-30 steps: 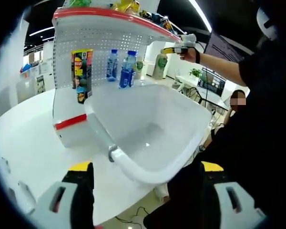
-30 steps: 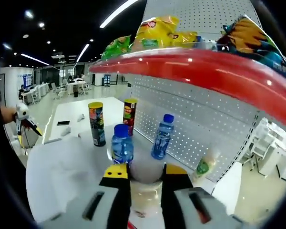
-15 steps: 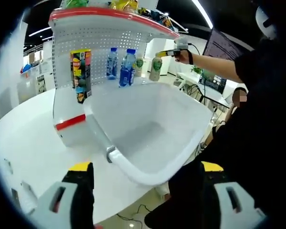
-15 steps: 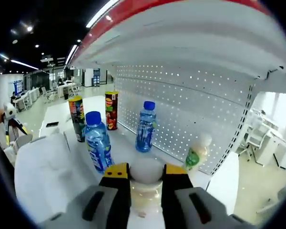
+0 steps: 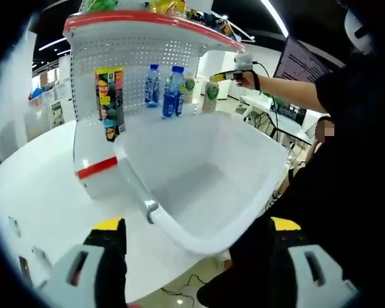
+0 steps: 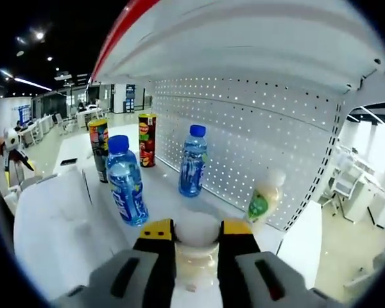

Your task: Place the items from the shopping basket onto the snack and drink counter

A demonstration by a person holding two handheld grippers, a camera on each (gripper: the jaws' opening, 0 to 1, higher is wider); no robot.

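Now right tool (image 6: 196, 240) at shelf, clamped on pale bottle (image 6: 196, 253).

Held over lower shelf (image 6: 163, 192) under white overhang, white cap between yellow-tipped jaws. Ahead on shelf: two blue bottles (image 6: 126, 189), nearer one left, farther one (image 6: 192, 162) by pegboard; two chip cans (image 6: 145, 139) further left; small green-label bottle (image 6: 262, 200) right, next to pegboard. Left tool (image 5: 196, 256) spread wide, holding nothing, low above white desk (image 5: 45, 192), facing white basket (image 5: 244, 186) with nothing seen inside, beside the shelf unit. Seen from left view: right tool (image 5: 226, 76) with bottle at shelf's right end, person's sleeve at right. Snack bags (image 5: 167, 6) on top shelf.
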